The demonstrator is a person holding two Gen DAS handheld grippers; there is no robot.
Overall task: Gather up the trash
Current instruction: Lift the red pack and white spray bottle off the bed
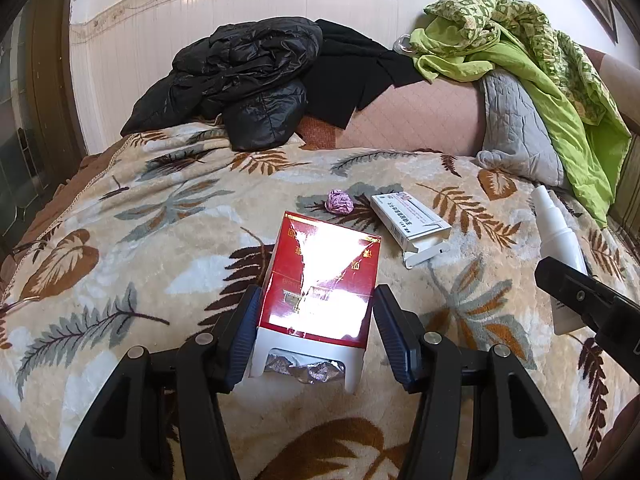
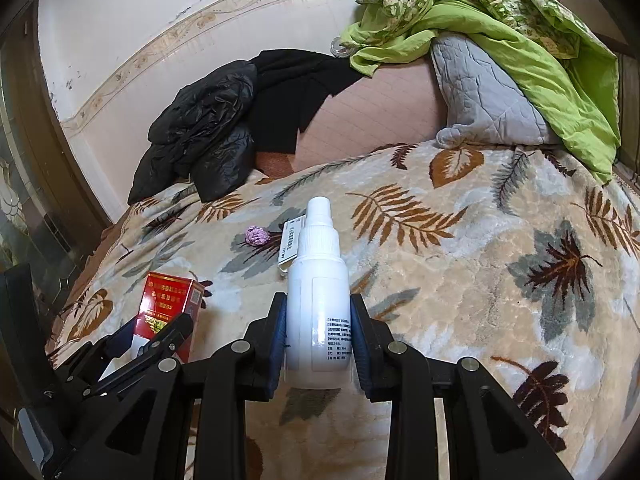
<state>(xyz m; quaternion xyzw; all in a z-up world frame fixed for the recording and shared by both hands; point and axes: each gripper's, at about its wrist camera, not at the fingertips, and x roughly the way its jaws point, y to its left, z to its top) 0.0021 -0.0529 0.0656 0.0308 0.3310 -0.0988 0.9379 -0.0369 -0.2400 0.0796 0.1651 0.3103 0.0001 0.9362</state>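
Observation:
My left gripper point(image 1: 316, 320) is shut on a red cigarette pack point(image 1: 320, 280), foil showing at its open near end; the pack also shows in the right wrist view point(image 2: 168, 300). My right gripper point(image 2: 318, 328) is shut on a white spray bottle point(image 2: 318, 300), nozzle pointing away; the bottle also shows at the right of the left wrist view point(image 1: 560, 248). A crumpled purple wrapper point(image 1: 339, 201) and an open white medicine box point(image 1: 408, 224) lie on the leaf-patterned blanket point(image 1: 160, 220) beyond the pack. The wrapper point(image 2: 257, 235) and part of the box point(image 2: 289, 246) show behind the bottle.
A black jacket point(image 1: 240, 84) and black cloth lie at the back by the wall. A green quilt point(image 1: 532, 52) and grey pillow point(image 1: 516, 120) sit at the back right. A dark door frame point(image 1: 36, 100) stands at the left.

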